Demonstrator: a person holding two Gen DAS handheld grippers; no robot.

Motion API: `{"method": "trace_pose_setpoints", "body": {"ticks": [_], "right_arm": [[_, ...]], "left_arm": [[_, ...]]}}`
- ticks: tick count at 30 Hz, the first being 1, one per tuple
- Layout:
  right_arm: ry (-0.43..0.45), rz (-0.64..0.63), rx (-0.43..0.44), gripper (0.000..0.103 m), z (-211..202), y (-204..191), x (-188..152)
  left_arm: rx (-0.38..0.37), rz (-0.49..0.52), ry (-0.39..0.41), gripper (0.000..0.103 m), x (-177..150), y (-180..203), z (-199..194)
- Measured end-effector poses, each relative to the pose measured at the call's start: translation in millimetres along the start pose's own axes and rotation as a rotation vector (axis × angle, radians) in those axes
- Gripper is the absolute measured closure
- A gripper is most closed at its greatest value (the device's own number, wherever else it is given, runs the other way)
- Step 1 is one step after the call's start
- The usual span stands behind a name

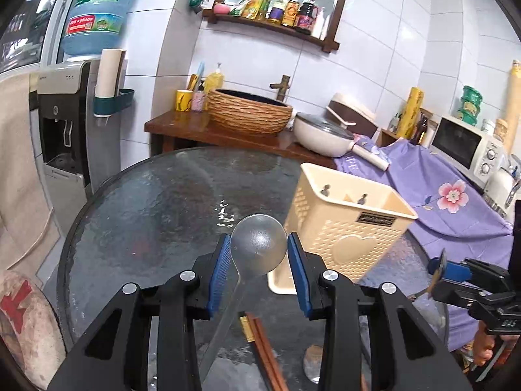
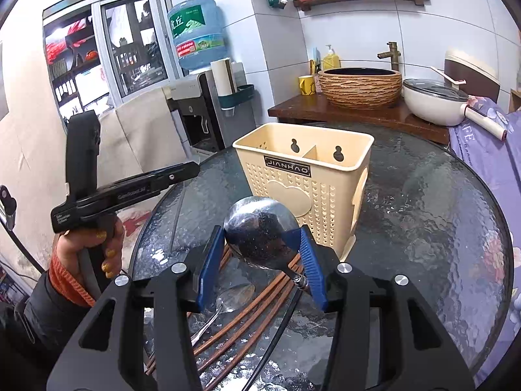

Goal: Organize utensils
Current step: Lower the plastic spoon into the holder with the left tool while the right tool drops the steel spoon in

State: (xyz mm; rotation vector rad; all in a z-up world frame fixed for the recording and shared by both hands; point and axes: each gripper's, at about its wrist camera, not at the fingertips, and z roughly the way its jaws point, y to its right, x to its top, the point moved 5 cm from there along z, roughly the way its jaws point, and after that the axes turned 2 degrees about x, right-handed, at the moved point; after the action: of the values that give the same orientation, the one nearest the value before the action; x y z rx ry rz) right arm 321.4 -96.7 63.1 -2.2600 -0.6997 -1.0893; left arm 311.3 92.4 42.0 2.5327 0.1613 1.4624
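Note:
A cream plastic utensil holder (image 1: 345,228) (image 2: 302,176) with two compartments stands on the round glass table (image 1: 156,202) (image 2: 439,228). My left gripper (image 1: 259,249) is shut on the bowl of a translucent plastic spoon (image 1: 259,244), held above the table left of the holder. My right gripper (image 2: 262,244) is shut on a shiny metal ladle spoon (image 2: 260,231), just in front of the holder. Brown chopsticks (image 1: 265,352) (image 2: 254,312) and a small metal spoon (image 2: 234,293) lie on the table below the grippers.
A wooden counter (image 1: 202,133) behind the table carries a woven basin (image 1: 249,110), a yellow mug (image 1: 184,100) and a white pan (image 1: 322,137). A water dispenser (image 1: 62,123) stands at left. A purple floral cloth (image 1: 439,202) and a microwave (image 1: 469,146) are at right.

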Motion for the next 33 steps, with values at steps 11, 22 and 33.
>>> {"method": "trace_pose_setpoints", "body": {"ticks": [11, 22, 33], "right_arm": [[0.034, 0.069, 0.101, 0.056, -25, -5, 14], [0.166, 0.096, 0.228, 0.056, -71, -21, 106], [0.222, 0.176, 0.136, 0.056, -31, 25, 147]], "left_arm": [[-0.178, -0.027, 0.097, 0.068, 24, 39, -42], [-0.424, -0.131, 0.291, 0.068, 98, 80, -72], [-0.396, -0.212, 0.32, 0.068, 127, 74, -7]]}}
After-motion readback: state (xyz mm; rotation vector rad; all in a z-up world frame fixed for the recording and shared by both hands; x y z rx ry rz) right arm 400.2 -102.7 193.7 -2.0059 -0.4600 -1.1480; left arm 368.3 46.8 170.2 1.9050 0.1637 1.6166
